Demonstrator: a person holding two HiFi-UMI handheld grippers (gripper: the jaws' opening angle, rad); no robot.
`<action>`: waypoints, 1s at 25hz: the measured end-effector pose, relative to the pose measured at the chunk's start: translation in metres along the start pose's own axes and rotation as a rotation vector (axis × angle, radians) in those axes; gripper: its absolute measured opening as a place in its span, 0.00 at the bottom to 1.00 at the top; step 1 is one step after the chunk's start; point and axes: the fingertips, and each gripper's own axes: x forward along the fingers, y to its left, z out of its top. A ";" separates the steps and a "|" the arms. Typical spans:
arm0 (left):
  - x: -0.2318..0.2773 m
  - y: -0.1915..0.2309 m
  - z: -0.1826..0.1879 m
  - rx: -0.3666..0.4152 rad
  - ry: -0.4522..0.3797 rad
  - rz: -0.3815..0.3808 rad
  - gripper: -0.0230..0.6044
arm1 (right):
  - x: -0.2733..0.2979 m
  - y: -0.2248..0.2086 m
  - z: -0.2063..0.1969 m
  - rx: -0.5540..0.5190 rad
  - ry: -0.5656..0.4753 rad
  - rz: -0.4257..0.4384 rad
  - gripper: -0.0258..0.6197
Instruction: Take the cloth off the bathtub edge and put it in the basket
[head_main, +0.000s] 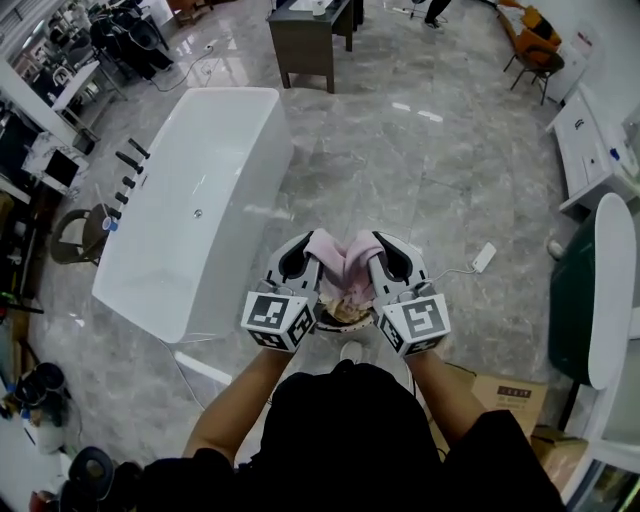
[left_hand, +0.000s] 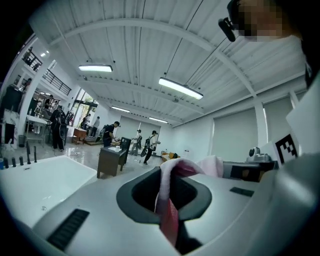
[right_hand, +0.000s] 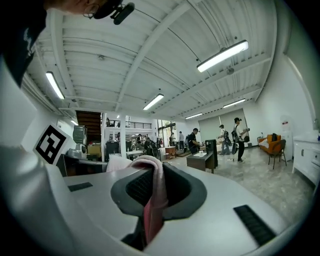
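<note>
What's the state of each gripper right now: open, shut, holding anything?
Left gripper: jaws shut on the pink cloth.
Right gripper: jaws shut on the same cloth, at its other end.

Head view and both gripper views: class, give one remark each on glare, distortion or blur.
Head view: pale glare patches on the glossy grey marble floor; the white rounded bathtub bows with the wide lens. Left gripper view: the pink cloth near the lens looks soft. Right gripper view: black corners, curved ceiling beams.
</note>
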 end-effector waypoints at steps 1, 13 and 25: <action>-0.001 0.002 -0.008 -0.012 0.016 0.014 0.09 | 0.001 -0.001 -0.008 0.012 0.010 0.007 0.11; -0.008 0.021 -0.080 -0.091 0.123 0.119 0.09 | 0.012 -0.001 -0.076 0.069 0.095 0.065 0.11; -0.007 0.041 -0.173 -0.190 0.258 0.114 0.09 | 0.022 0.001 -0.163 0.100 0.244 0.014 0.11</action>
